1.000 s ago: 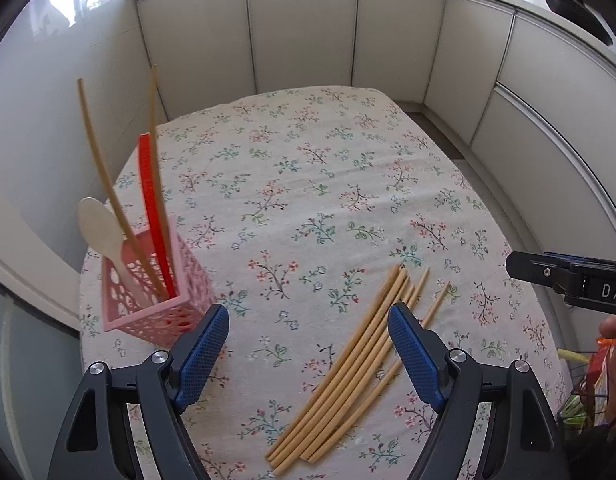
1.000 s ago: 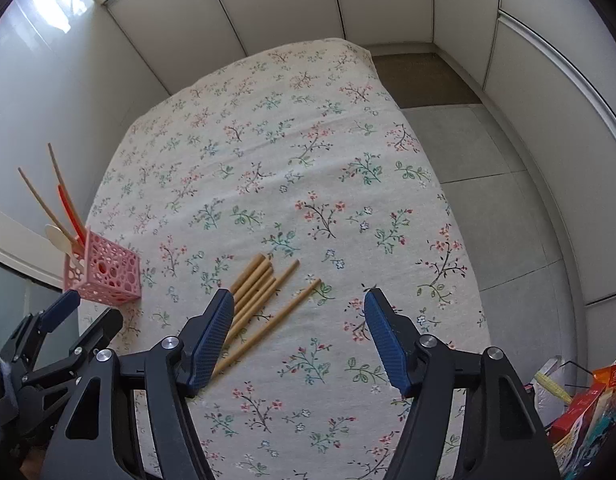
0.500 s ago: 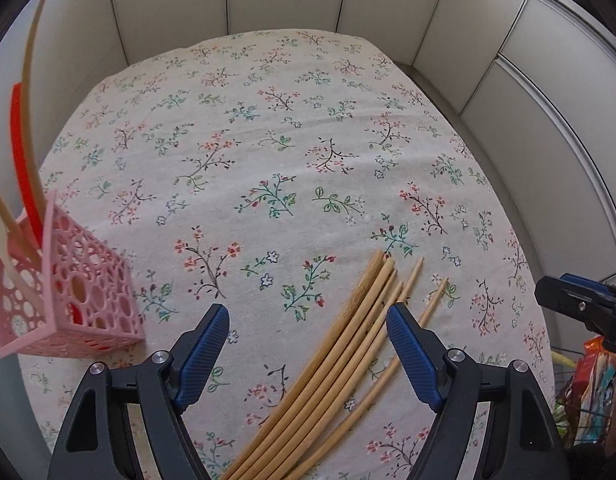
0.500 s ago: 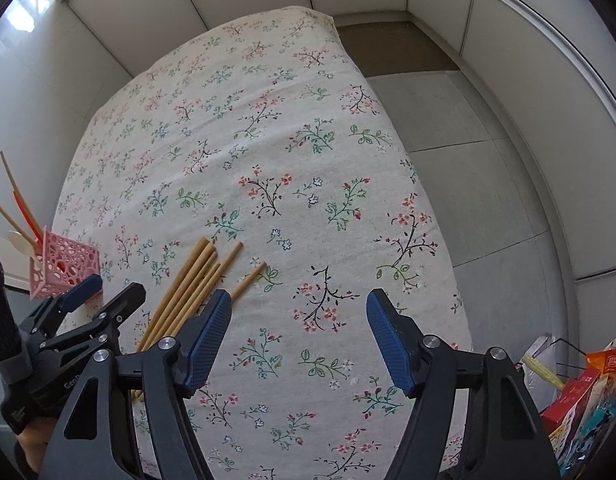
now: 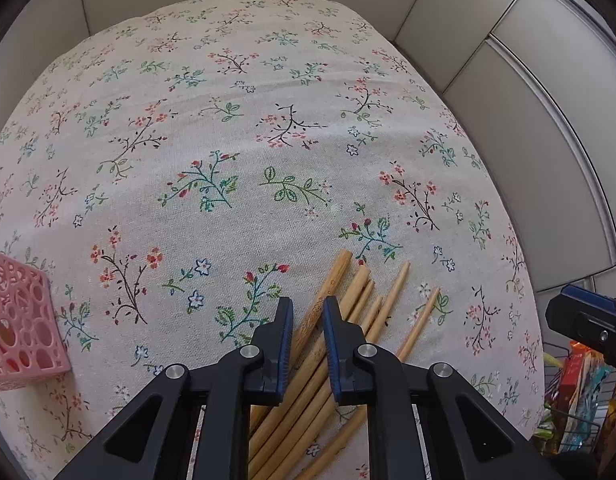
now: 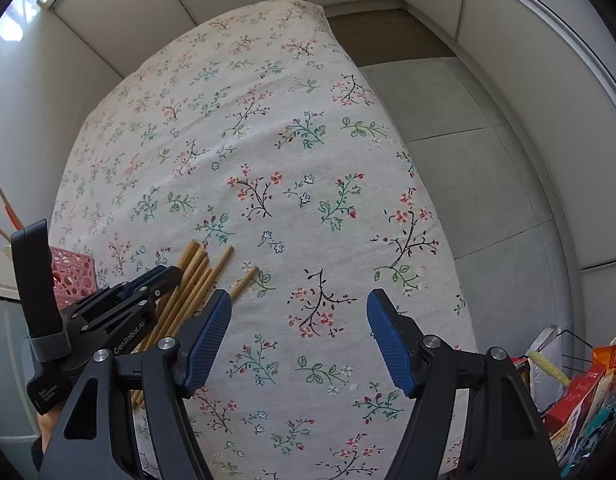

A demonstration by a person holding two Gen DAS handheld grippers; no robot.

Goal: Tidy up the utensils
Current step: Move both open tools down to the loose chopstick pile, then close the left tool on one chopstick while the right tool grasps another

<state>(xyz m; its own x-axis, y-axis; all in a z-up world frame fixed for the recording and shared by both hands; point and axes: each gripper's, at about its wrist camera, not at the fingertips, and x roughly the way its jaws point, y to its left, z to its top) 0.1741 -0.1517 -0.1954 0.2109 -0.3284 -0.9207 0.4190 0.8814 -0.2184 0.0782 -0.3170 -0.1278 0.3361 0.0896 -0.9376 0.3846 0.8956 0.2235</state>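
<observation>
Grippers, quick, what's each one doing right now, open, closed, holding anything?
Left gripper: closed down around one chopstick of the pile on the tablecloth.
Right gripper: open, holding nothing, above the cloth.

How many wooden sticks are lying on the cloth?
6 sticks: four bunched at the left claw, which is closed around one; two splayed to their right. The claw may hide more.

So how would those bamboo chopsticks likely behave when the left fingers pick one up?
The bamboo chopsticks look thin, straight and rigid, so probably stiff and light. Being slim and apparently rounded, one may roll or pivot between the left gripper fingers, and its neighbours, lying touching on the tablecloth, could get dragged along.
</observation>
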